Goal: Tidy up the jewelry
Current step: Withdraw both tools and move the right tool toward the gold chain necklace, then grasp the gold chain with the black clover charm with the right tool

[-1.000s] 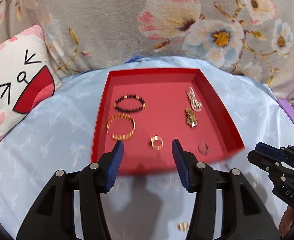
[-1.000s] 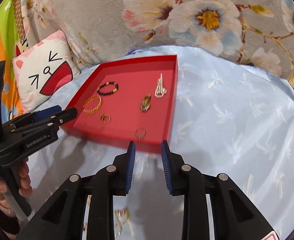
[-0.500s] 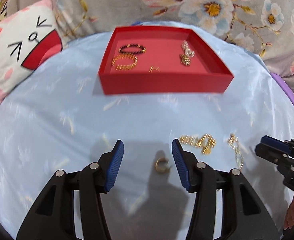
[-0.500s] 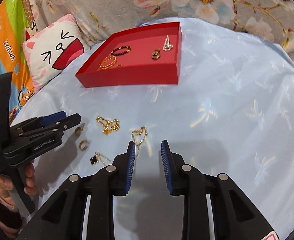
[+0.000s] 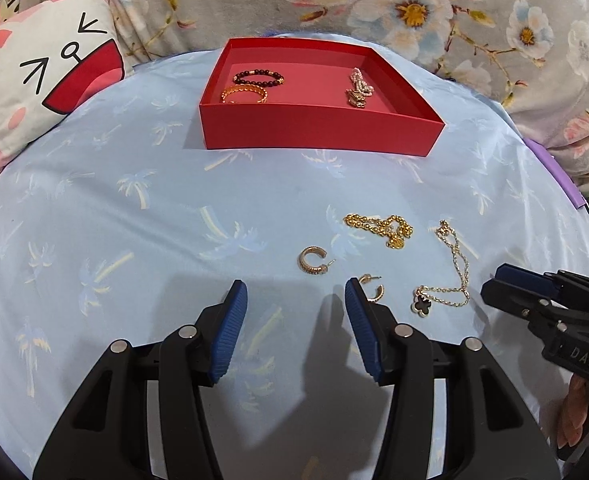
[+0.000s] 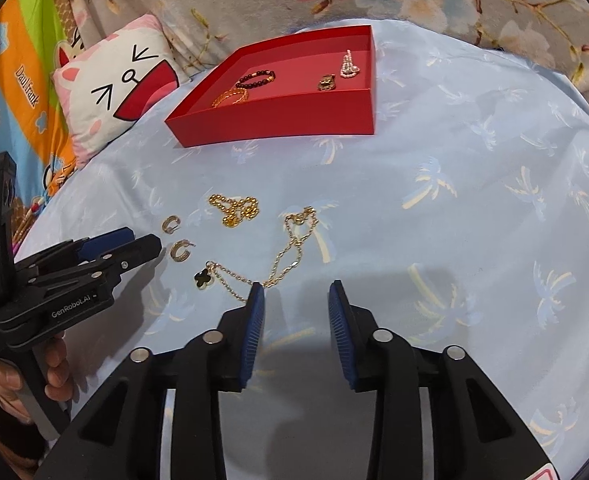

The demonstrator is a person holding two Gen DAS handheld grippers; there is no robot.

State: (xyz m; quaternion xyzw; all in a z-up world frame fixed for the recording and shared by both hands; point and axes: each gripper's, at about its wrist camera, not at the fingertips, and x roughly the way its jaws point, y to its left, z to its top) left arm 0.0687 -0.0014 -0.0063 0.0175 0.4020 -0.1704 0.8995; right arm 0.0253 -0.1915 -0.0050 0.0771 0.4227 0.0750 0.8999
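A red tray point(image 5: 318, 136) at the back of the blue cloth holds a dark bead bracelet point(image 5: 257, 77), a gold bracelet point(image 5: 244, 94), a pearl piece point(image 5: 360, 83) and a gold clasp piece. On the cloth lie a gold hoop earring point(image 5: 312, 261), a second hoop point(image 5: 374, 290) beside my left gripper's right finger, a gold bead chain point(image 5: 382, 228) and a thin necklace with a black clover pendant point(image 5: 421, 303). My left gripper point(image 5: 295, 304) is open and empty just short of the hoops. My right gripper point(image 6: 296, 300) is open and empty, its left finger at the thin necklace point(image 6: 290, 248).
A cat-face pillow point(image 5: 42, 80) lies at the left and floral fabric point(image 5: 414, 8) rises behind the tray. A purple object point(image 5: 554, 176) sits at the cloth's right edge. The right gripper shows at the right of the left wrist view point(image 5: 550, 308).
Both grippers have drawn back from the tray toward the near cloth. The loose earrings and chains have come into view in front of them. Both stay open.
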